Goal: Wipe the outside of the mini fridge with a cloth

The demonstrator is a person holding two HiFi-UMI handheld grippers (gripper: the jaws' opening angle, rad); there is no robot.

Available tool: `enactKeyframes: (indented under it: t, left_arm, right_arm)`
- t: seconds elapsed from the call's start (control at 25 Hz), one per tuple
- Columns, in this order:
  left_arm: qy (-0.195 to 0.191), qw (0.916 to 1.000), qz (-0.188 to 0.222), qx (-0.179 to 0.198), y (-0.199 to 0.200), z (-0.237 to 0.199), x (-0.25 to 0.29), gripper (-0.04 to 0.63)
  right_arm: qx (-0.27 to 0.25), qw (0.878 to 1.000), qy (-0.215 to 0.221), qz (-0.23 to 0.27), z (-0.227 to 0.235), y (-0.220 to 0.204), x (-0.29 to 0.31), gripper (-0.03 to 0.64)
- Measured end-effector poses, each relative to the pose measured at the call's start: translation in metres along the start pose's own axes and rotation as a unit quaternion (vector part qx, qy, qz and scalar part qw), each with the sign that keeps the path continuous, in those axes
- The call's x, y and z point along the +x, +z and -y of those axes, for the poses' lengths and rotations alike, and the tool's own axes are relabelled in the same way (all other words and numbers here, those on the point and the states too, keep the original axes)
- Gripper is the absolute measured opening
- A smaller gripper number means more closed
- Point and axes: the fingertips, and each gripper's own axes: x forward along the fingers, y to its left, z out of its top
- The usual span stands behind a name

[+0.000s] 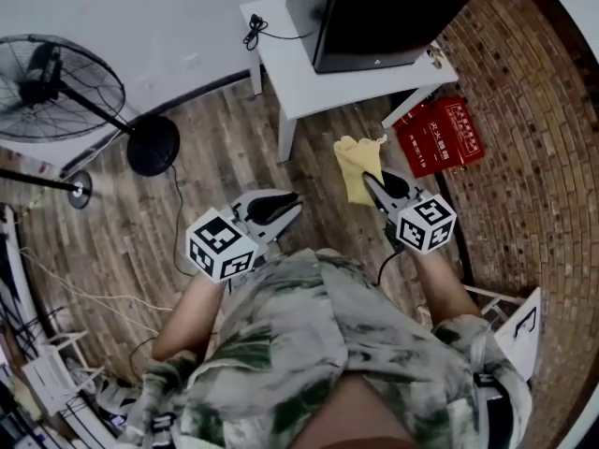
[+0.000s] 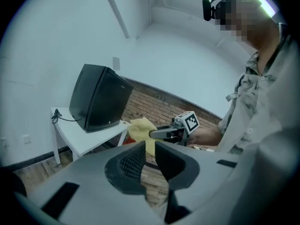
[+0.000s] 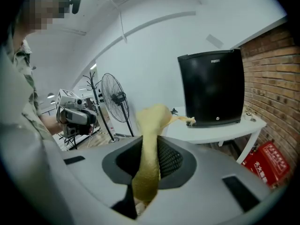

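The right hand-held gripper (image 1: 369, 179) clamps the yellow cloth (image 1: 353, 162). The left hand-held gripper (image 1: 296, 205) is slightly parted and empty. The mini fridge (image 1: 374, 12) stands closed on the bench (image 1: 309, 82).

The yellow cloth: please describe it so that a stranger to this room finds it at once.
Find the black mini fridge on the white table. In front of that table, above the wooden floor, the right gripper pinches the cloth between its fingers. It is the only pale yellow thing; the box next to it is red.
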Motion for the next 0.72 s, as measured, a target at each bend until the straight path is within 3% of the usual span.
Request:
enactKeyframes:
  t: [0.4,0.72]
  left_arm:
    - [0.001,0.9999,-0.016,-0.003,-0.012,0.077,0.103,0.072]
    - [0.021,0.9995,-0.022,0.007,-0.018,0.133,0.163,0.072]
  right_arm:
    - [0.004,1.0,0.0,0.027,0.062,-0.023,-0.118,0.085]
    - [0.006,0.998,0.037,0.04,0.092,-0.047,-0.171,0.084]
